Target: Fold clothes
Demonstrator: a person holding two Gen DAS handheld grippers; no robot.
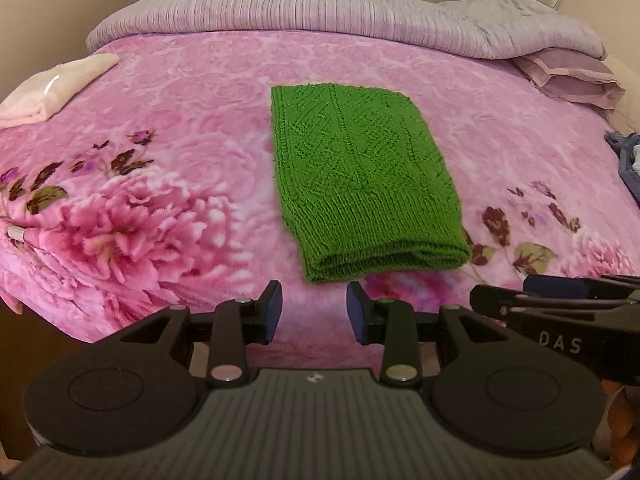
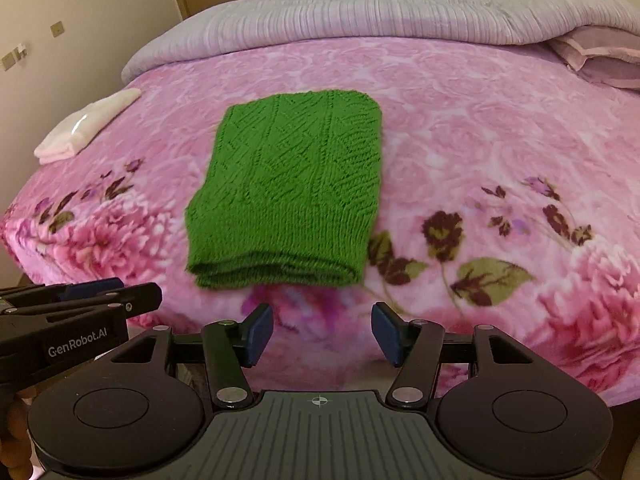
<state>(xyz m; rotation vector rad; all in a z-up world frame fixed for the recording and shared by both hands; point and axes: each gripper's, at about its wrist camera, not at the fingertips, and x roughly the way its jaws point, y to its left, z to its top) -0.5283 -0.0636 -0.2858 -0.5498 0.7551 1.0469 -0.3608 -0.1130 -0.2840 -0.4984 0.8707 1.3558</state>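
Observation:
A green knitted garment (image 1: 360, 176) (image 2: 292, 192) lies folded into a neat rectangle on the pink floral blanket (image 1: 180, 152) (image 2: 460, 140). Its folded edge faces me. My left gripper (image 1: 314, 310) hovers just short of that near edge, open, with nothing between its blue pads. My right gripper (image 2: 322, 334) hangs likewise in front of the garment, open wider and empty. Each gripper shows at the edge of the other's view: the right one (image 1: 560, 308) at the lower right, the left one (image 2: 72, 312) at the lower left.
A folded white cloth (image 1: 52, 92) (image 2: 86, 126) lies at the bed's left edge. A rolled lilac quilt (image 1: 320, 8) (image 2: 360, 16) spans the far end, with a pillow (image 1: 568, 76) at the right. Dark blue-grey clothing (image 1: 626, 160) sits at the right edge.

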